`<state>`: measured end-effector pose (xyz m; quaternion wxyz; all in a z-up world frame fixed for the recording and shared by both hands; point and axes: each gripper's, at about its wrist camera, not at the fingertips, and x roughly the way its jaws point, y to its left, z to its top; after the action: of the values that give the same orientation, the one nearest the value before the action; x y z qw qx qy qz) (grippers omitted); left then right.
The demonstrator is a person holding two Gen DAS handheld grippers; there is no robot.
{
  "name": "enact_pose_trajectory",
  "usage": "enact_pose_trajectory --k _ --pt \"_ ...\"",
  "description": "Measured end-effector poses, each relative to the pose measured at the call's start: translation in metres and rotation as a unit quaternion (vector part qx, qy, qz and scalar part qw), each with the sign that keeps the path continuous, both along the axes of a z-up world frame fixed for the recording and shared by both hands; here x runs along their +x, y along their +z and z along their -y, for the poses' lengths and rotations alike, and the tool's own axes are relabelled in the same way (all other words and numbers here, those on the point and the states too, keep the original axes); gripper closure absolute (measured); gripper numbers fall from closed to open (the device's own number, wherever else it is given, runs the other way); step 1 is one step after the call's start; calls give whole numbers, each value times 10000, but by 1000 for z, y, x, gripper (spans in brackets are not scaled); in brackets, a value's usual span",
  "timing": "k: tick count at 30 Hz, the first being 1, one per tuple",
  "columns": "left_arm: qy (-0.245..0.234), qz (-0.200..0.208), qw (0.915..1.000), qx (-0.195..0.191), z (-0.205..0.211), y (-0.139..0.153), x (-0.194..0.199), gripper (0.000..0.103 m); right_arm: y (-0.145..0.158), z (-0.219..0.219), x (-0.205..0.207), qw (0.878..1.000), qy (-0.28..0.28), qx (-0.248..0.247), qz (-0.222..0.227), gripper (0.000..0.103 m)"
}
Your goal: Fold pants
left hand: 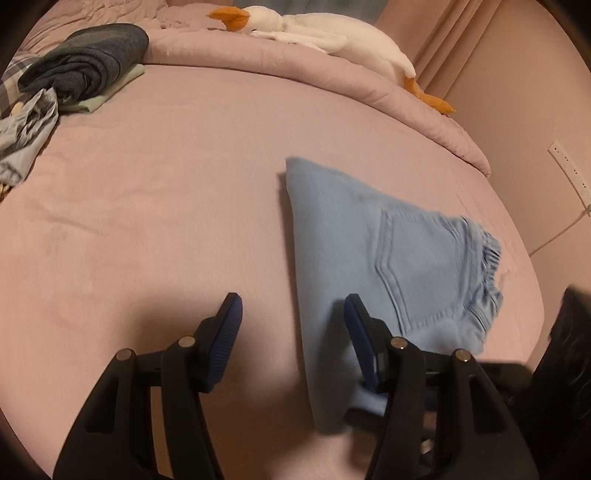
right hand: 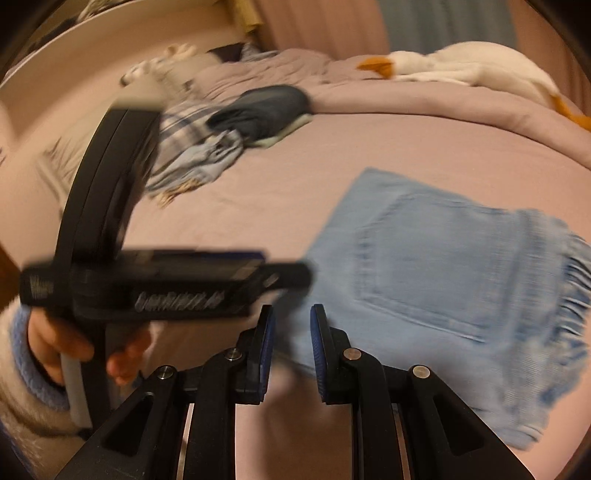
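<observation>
- left tongs [left hand: 291, 301]: spread wide above the near edge of the bed [left hand: 166, 192]; nothing between the blue pads; right-hand finger [left hand: 360, 332] over the near left border of the pants [left hand: 369, 258], left-hand finger over bare sheet.
- same left tongs in the right wrist view [right hand: 147, 280]: seen side-on and blurred, gripped by a hand [right hand: 74, 343] in a fleecy sleeve [right hand: 26, 369] with a blue cuff.
- right tongs [right hand: 291, 310]: drawn nearly together, a narrow gap left between the pads; no cloth visibly pinched; denim showing through the gap, blurred, apparently beneath the tips rather than in them.
- pants: light blue denim, folded into a compact wedge, flat on the sheet toward the near right part of the bed; back pocket face up; gathered elastic waistband toward the right edge; narrow end toward the far edge.
- duvet [left hand: 258, 62]: pink, bunched in a roll along the far edge.
- plush goose [left hand: 332, 33]: white with orange bill and feet, stretched out on top of the duvet.
- dark grey garment [left hand: 85, 62]: folded, on a pale green one [left hand: 96, 103], at the far left corner.
- crumpled blue and plaid clothes [left hand: 26, 129]: just beside that stack, at the left edge.
</observation>
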<state>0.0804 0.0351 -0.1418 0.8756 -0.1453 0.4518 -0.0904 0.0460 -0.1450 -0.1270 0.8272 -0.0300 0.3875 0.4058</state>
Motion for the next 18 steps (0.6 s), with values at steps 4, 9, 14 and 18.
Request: enact_pose_trajectory --k 4,9,14,18 --pt "-143 32 9998 113 -3 2 18 46 -16 -7 7 9994 61 -153 -295 85" --pt "-370 -57 9993 -26 -5 -6 47 47 -21 3 13 9982 86 114 -584 87" --pt "-590 -286 9971 -389 -6 -15 76 47 -22 5 13 9978 130 172 -628 87" --pt "-787 -481 9914 -930 0 -23 97 71 -22 6 11 9979 168 135 -603 88"
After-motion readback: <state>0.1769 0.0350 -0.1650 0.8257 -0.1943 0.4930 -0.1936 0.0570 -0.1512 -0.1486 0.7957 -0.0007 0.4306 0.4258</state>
